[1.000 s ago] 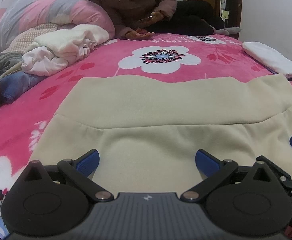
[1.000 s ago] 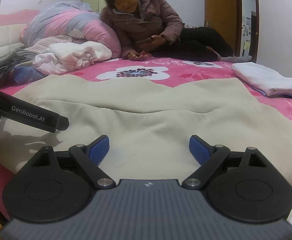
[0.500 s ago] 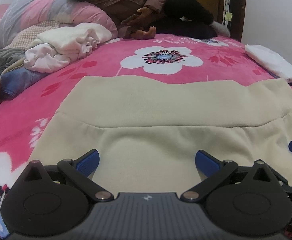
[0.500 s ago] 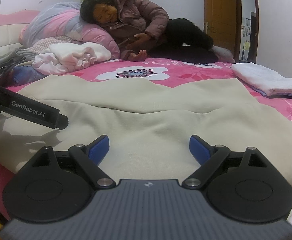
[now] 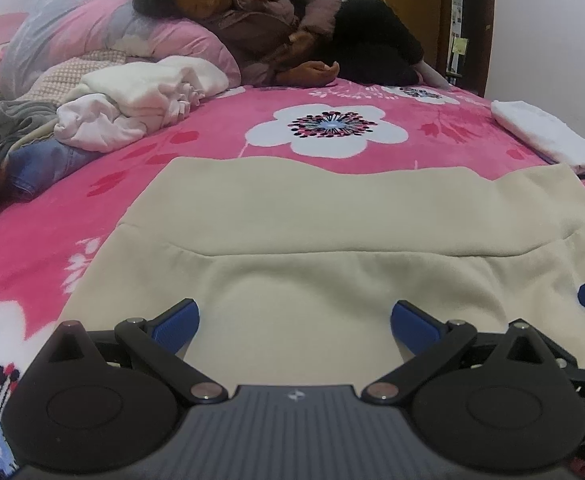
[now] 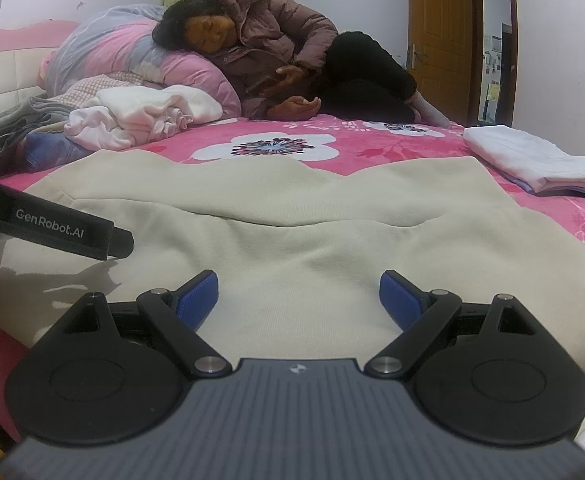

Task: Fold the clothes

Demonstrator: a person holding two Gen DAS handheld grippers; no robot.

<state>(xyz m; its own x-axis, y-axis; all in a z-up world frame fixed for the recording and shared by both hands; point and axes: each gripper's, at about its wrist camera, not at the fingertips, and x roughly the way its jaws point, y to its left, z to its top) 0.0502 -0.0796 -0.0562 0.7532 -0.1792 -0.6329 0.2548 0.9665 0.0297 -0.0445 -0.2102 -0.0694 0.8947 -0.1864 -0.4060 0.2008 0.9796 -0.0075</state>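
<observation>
**Both grippers spread over the cream garment**

From my seat at the controls, I read the bed from its left side across. At the far left lies a heap of unfolded clothes (image 5: 132, 116): white and pale pink pieces on top, grey and blue denim beneath. Behind it sits a rolled pink and lilac quilt (image 6: 132, 52), and a person in a puffy mauve jacket (image 6: 276, 52) lies with their head on it, one hand open on the cover.

My left gripper (image 5: 294, 322) hovers with its blue pads wide apart and nothing between them. Below it the cream garment (image 5: 332, 216) lies spread flat on the pink flowered blanket (image 5: 220, 136), with a seam running across it and a wide band beyond.

My right gripper (image 6: 298, 300) is likewise splayed, nothing pinched, just over the same cream cloth, which shows a soft ridge across its middle in this view. The left tool's black body juts in from the left edge there.

At the far right, near the bed's edge, rests a folded white stack (image 6: 532, 160), apart from the cream garment.
</observation>
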